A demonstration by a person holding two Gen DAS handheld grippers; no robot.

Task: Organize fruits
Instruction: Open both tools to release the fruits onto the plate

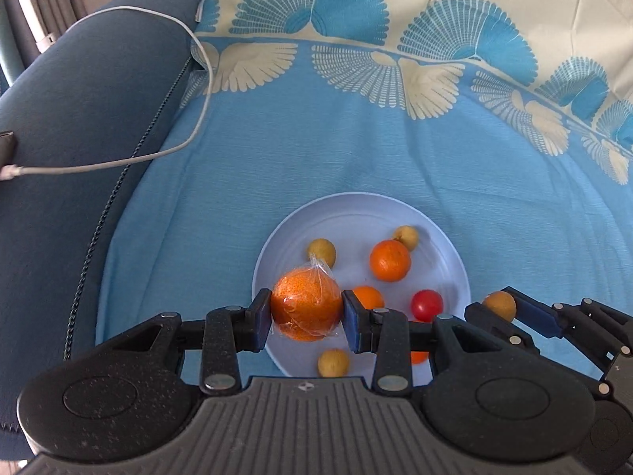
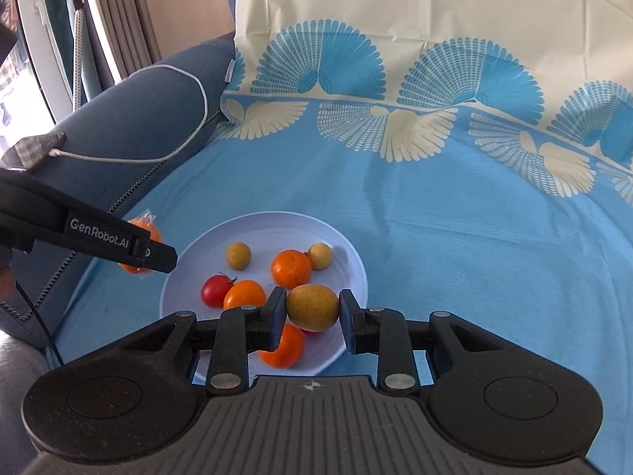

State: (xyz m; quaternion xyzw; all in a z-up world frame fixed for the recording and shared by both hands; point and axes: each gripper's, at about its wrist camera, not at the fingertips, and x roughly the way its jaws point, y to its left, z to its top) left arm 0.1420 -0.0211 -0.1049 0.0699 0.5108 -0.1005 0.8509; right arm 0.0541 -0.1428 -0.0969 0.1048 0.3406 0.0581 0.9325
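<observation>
Where writing is concerned, we read only "GenRobot.AI" in pale letters along the side of the left gripper [image 2: 148, 251], visible in the right wrist view at about 9 o'clock; we find no other legible label.

We hold the wrapped orange [image 1: 307, 304] with the left gripper [image 1: 307, 308], its pads pinching the fruit on both sides. The clear wrap ends in a twisted tail at 12 o'clock on the fruit, pointing away from the camera. The orange is nearly round, so we cannot give it a long axis. It sits over the 8 o'clock edge of the white plate [image 1: 356, 209].

We hold a yellow-brown fruit [image 2: 312, 307] with the right gripper [image 2: 312, 310], fingers clamped on its two ends. Its long axis runs from 9 to 3 o'clock, in line with the pads. It hangs over the 5 o'clock part of the plate [image 2: 277, 217].

On the plate we see a bare orange [image 1: 390, 260], two small yellow fruits [image 1: 321, 252] at 10 and 1 o'clock, a red tomato [image 1: 426, 305], further orange fruit and one more yellow fruit [image 1: 333, 363] at 6 o'clock.

The plate rests on a blue cloth [image 1: 277, 150] printed with fan shapes. A white cable [image 1: 118, 164] lies across the dark blue cushion [image 1: 79, 99] at 9 to 10 o'clock.
</observation>
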